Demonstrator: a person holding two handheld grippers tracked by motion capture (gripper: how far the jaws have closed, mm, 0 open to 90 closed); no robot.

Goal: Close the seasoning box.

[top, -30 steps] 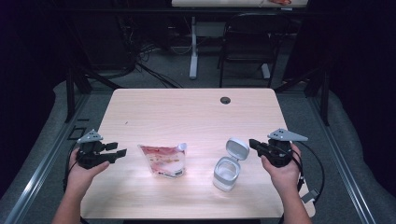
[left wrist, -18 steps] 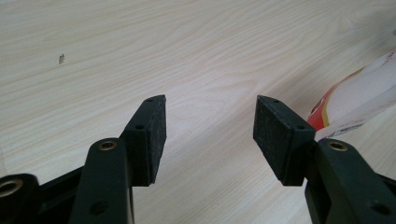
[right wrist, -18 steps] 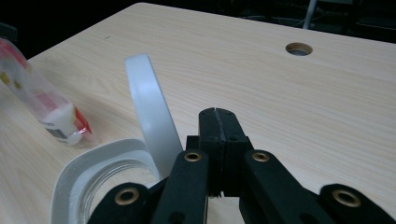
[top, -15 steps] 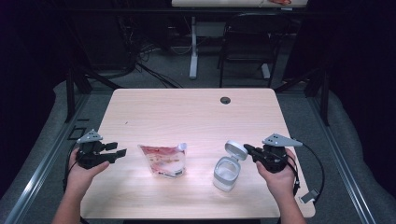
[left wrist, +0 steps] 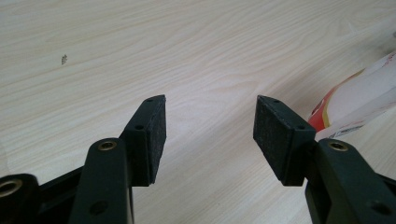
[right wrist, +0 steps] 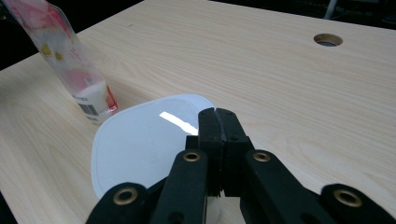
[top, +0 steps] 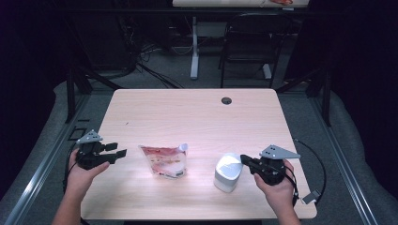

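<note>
A white lidded container (top: 227, 172) stands on the table at front right with its lid (right wrist: 144, 140) down flat. My right gripper (top: 244, 159) is shut with nothing between its jaws, and its tips (right wrist: 217, 114) lie over the lid's right edge. A clear pouch with red print (top: 165, 161) lies left of the container and stands tall in the right gripper view (right wrist: 70, 56). At the table's left edge my left gripper (top: 119, 151) is open and empty, pointing at the pouch (left wrist: 359, 93). Bare wood lies between its pads (left wrist: 210, 123).
The wooden table (top: 197, 117) has a round cable hole (top: 226, 100) near its far edge. A chair (top: 248, 51) and a table leg (top: 194, 47) stand on the floor behind. Cables trail from both grippers off the table's sides.
The container's lid stood open before and is now down. My right gripper has moved left and down onto it. The left gripper and the pouch have stayed put.
</note>
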